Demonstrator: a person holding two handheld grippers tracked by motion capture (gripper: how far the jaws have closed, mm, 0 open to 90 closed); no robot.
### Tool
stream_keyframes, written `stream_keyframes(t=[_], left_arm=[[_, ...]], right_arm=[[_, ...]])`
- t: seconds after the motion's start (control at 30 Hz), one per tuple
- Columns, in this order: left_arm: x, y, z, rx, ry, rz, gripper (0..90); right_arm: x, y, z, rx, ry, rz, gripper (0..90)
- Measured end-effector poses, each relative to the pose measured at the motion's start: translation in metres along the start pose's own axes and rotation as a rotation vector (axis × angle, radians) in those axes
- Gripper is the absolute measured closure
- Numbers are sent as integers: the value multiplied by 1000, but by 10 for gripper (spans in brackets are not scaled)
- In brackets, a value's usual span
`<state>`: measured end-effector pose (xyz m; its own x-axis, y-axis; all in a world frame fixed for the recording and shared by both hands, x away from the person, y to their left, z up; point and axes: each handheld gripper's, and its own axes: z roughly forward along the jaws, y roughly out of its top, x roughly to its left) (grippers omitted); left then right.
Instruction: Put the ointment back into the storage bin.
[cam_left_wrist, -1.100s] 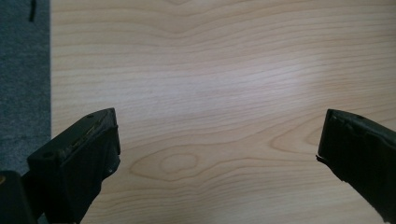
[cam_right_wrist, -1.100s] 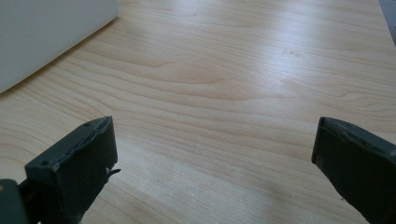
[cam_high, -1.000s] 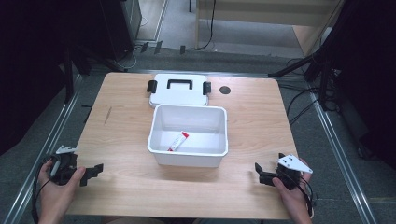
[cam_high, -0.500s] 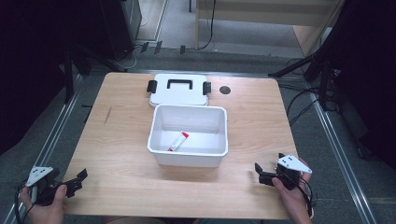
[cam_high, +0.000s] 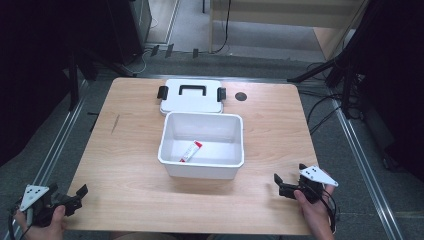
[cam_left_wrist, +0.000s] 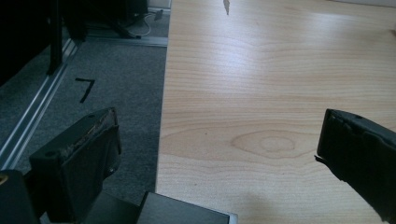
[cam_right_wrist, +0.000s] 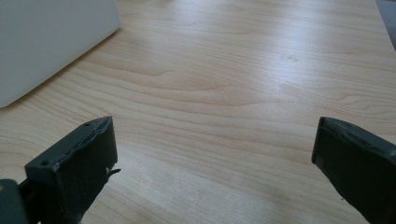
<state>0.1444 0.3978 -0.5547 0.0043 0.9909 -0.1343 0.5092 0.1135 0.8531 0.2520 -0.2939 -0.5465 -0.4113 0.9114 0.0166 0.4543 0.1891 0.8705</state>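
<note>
**You are holding both tools spread and empty at the near corners of the worktop, with the white bin waiting between them.**

High view: your left tool (cam_high: 75, 196) is hanging at the near left corner and your right tool (cam_high: 281, 185) is resting at the near right, both well apart from the open white bin (cam_high: 202, 165) at mid-worktop; a red-and-white tube (cam_high: 190, 151) is lying inside it, and the white lid (cam_high: 192, 96) is sitting just behind. This reads as a pause between steps; the next move likely calls for reaching in toward the bin or lid. Left gripper view: the jaws are standing wide over the pale wooden worktop (cam_left_wrist: 280, 84) edge, grey carpet (cam_left_wrist: 121, 70) beside it. Right gripper view: the jaws are gaping over bare wood, the bin's wall at upper left.
</note>
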Motion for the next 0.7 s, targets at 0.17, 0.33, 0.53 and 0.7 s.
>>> stream_keyframes(t=[0.17,0.33,0.53,0.7], left_arm=[[-2,0,2,-3,-8,11,0],[3,-3,2,-2,-31,-14,0],[0,-3,3,4,-25,-1,0],[0,-3,4,5,-26,-4,0]], right_arm=[[0,0,-1,-4,6,6,2],[0,0,-1,-6,8,2,2],[0,0,0,-2,8,1,2],[1,0,1,-1,14,-14,2]])
